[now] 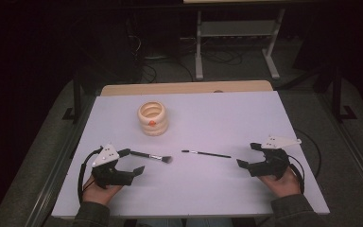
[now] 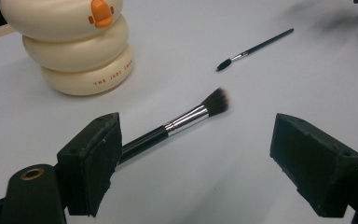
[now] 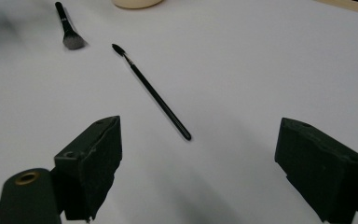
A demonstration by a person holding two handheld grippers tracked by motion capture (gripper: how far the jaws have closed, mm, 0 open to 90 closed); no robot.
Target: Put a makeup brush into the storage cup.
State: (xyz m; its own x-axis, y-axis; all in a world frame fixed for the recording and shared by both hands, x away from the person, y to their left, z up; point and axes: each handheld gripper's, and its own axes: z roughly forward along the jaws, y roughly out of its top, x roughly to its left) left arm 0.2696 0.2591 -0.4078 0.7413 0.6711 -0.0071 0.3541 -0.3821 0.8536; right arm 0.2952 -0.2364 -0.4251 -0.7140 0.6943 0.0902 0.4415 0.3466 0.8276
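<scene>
A cream pot on a big white table

The round cream pot looks like three fat rings piled up, with a small orange beak on its side. It stands upright on the flat white table top, near the far edge. A light wooden board runs along that edge. Behind it, a grey metal stand sits on the dark floor.

Dim light is falling on the tabletop while the surroundings are sinking into darkness; soft shadows are showing, and the gripper views' far corners are blurring.
</scene>
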